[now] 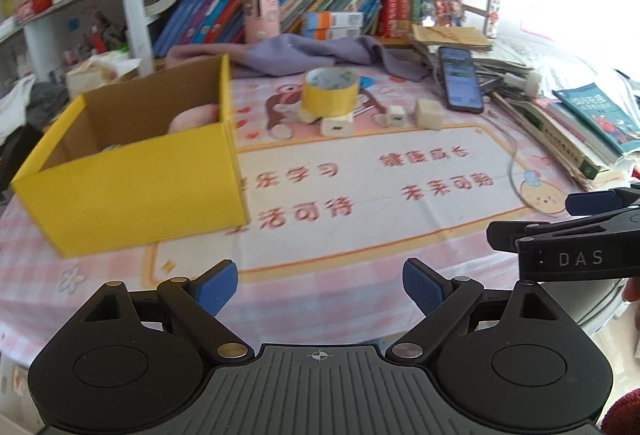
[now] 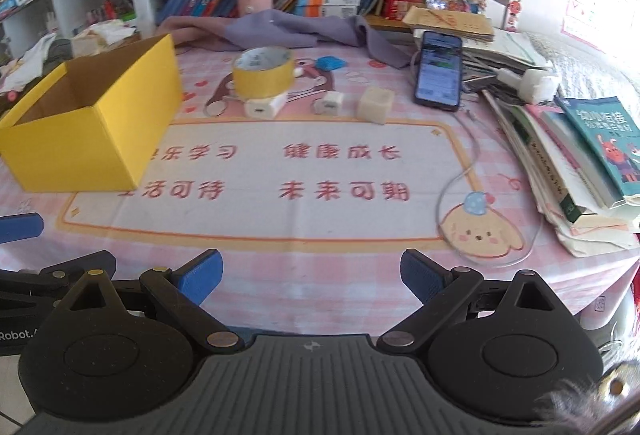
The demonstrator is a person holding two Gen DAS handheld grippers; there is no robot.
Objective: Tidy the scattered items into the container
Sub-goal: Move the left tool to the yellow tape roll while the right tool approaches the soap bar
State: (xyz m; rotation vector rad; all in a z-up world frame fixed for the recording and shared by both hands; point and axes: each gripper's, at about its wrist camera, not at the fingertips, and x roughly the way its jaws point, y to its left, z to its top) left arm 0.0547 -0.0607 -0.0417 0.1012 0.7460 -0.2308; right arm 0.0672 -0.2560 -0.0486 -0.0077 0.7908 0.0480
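While both the left tongs (image 1: 320,287) and the right tongs (image 2: 312,277) gape wide and hold nothing at the bottom of their views, the yellow box (image 2: 90,125) sits at the left of the counter (image 2: 320,247) (something pink lies inside). Right of it, mid-frame, a yellow tape roll (image 2: 264,75) rests on a white charger (image 2: 264,107), with a smaller white charger (image 2: 332,102) and a pale cube (image 2: 376,105) just beside.

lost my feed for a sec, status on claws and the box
Left claw and right claw open, empty, near table edge. Yellow box open; tape roll and white chargers outside it. Path clear.
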